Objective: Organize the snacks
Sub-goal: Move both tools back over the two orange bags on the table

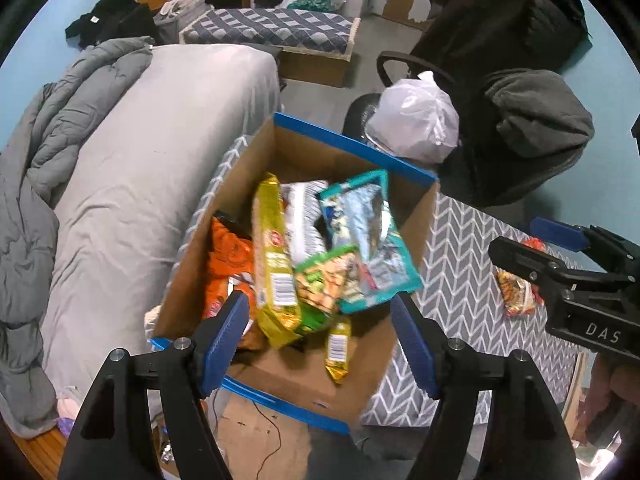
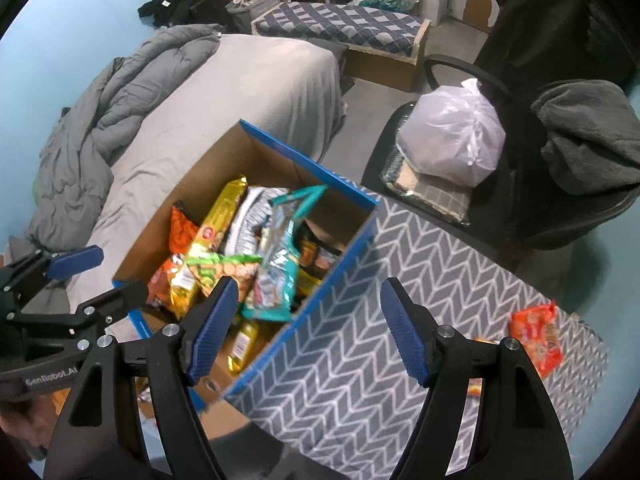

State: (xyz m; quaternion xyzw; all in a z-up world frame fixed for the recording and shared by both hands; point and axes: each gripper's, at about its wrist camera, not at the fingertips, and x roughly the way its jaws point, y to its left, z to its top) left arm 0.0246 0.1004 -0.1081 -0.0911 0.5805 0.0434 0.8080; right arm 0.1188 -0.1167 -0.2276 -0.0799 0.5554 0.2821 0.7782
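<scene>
A cardboard box with blue rims [image 1: 352,146] [image 2: 308,164] holds several snack packs: a yellow pack [image 1: 274,256] [image 2: 218,220], an orange pack [image 1: 228,260], a green pack [image 1: 326,278] [image 2: 224,266] and a teal pack [image 1: 368,236] [image 2: 280,264] that looks blurred above the pile. My left gripper [image 1: 320,340] is open and empty over the box's near side. My right gripper [image 2: 306,332] is open and empty above the box's right wall. An orange snack pack [image 2: 538,334] [image 1: 516,290] lies on the grey chevron cloth [image 2: 400,280] to the right.
A bed with a grey sheet [image 1: 140,152] and a rumpled duvet lies left of the box. An office chair with a white plastic bag [image 1: 416,120] [image 2: 456,136] and dark clothes stands behind the table. A second small bed [image 1: 276,28] is at the back.
</scene>
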